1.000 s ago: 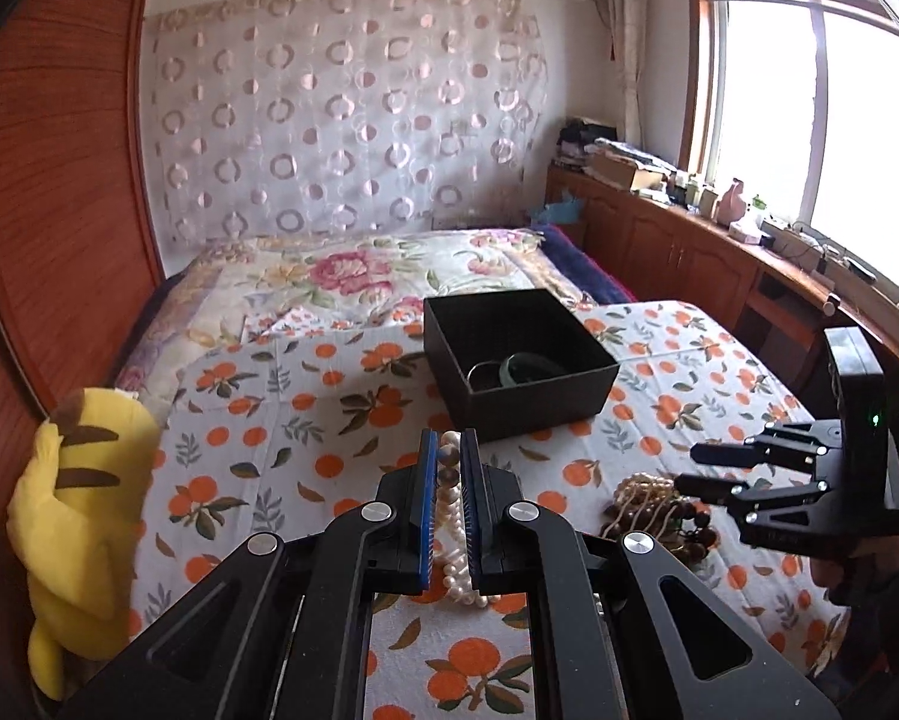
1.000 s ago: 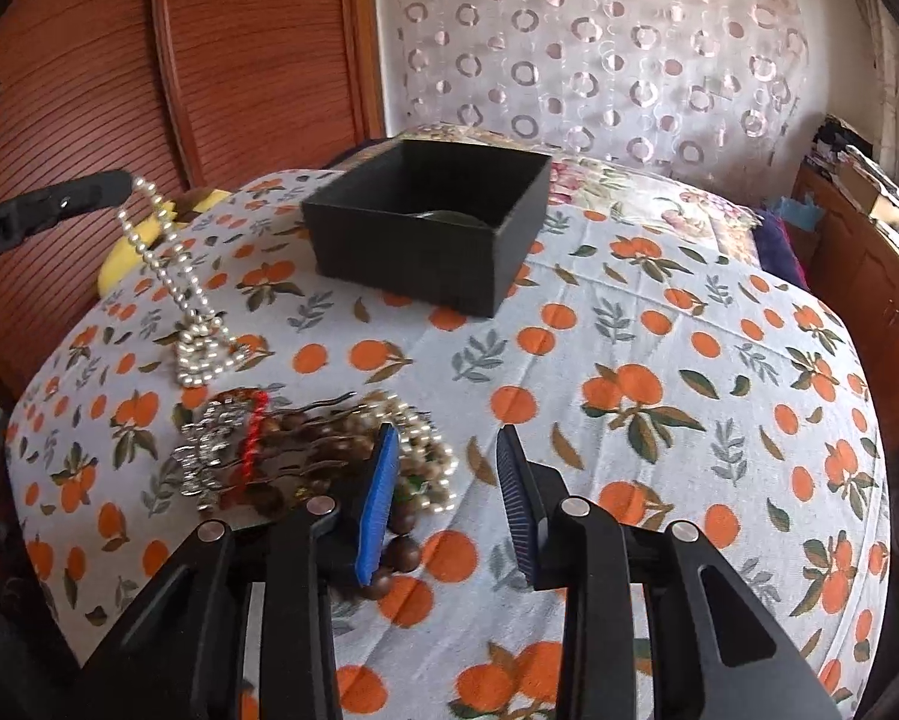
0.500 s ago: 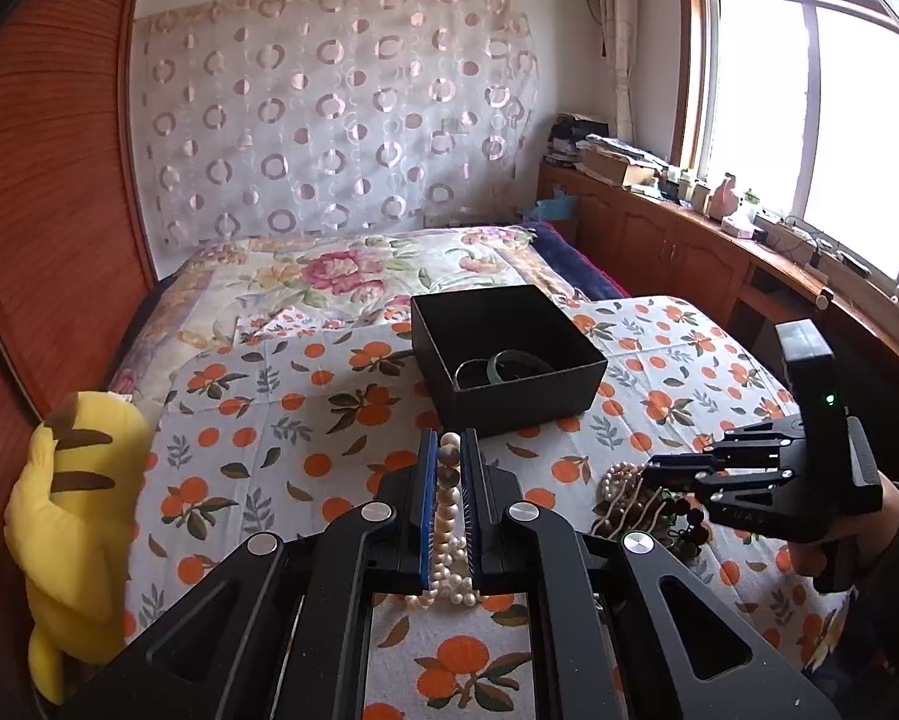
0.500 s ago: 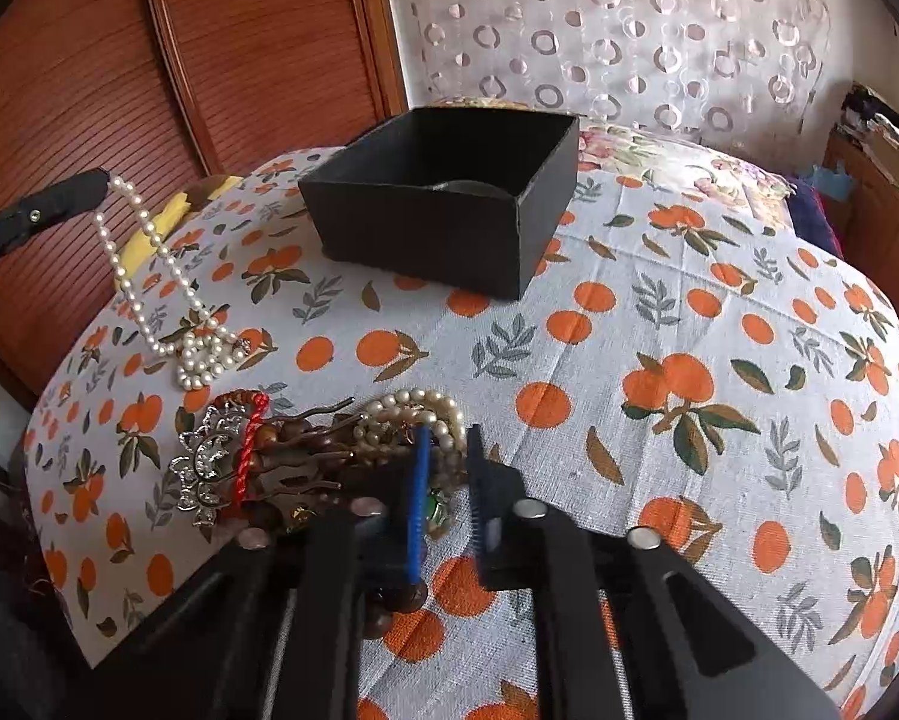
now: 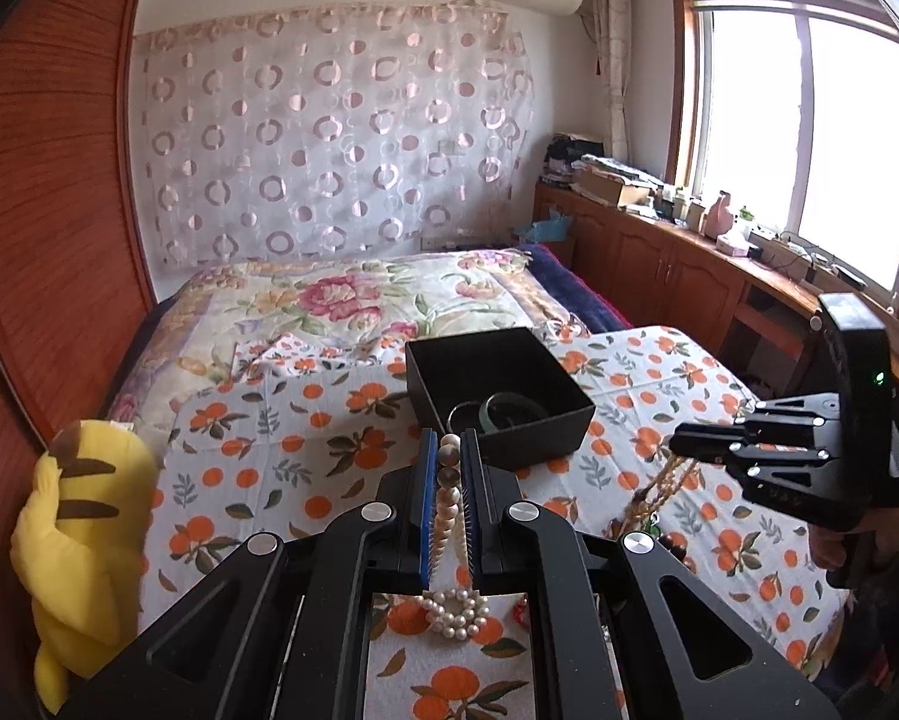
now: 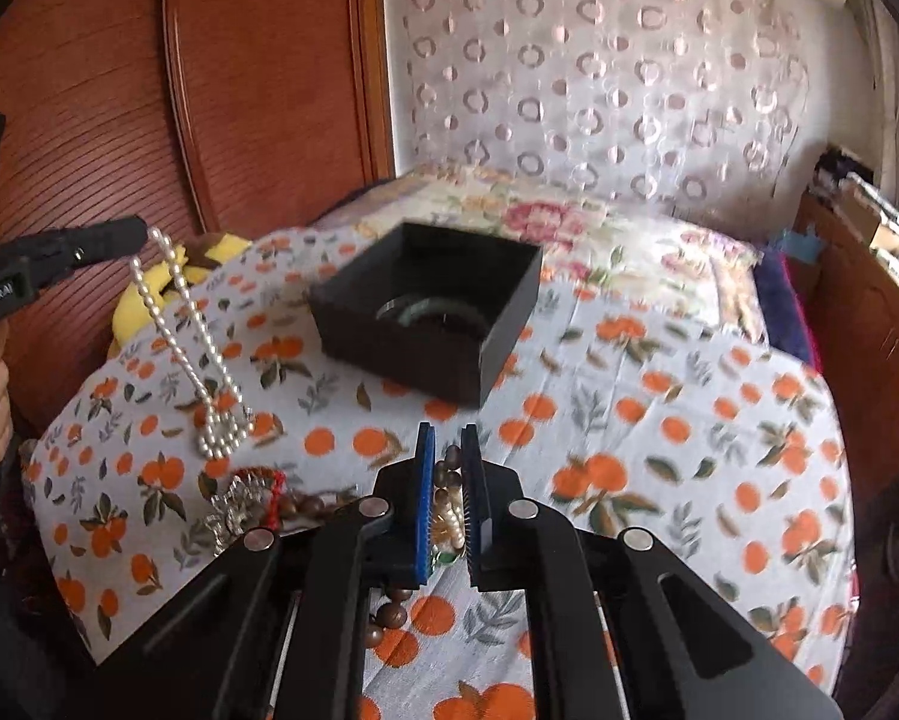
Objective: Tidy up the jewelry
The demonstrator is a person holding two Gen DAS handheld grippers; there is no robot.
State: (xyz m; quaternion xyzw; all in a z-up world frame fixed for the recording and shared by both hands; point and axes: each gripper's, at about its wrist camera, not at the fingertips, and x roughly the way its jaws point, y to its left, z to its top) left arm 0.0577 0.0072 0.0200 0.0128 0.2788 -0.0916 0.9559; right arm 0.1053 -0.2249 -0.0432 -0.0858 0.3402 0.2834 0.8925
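My left gripper (image 5: 449, 441) is shut on a white pearl necklace (image 5: 447, 504). The necklace hangs down from it, and its lower loop (image 6: 221, 429) rests coiled on the orange-print cloth (image 5: 305, 414). My right gripper (image 6: 447, 438) is shut on a strand of brown and cream beads (image 6: 446, 480), lifted out of the jewelry pile (image 6: 257, 501). In the left wrist view that strand (image 5: 659, 492) dangles from the right gripper (image 5: 683, 447). A black open box (image 6: 425, 318) stands beyond both grippers with bangles (image 5: 509, 411) inside.
A yellow plush toy (image 5: 83, 540) lies at the bed's left edge against the wooden wall panel (image 5: 35, 240). Wooden cabinets (image 5: 659, 264) run under the window on the right. A floral quilt (image 5: 353, 294) covers the far part of the bed.
My right gripper went from open beside the pile to shut on the bead strand and rose with it. The left gripper kept its hold on the pearl necklace.
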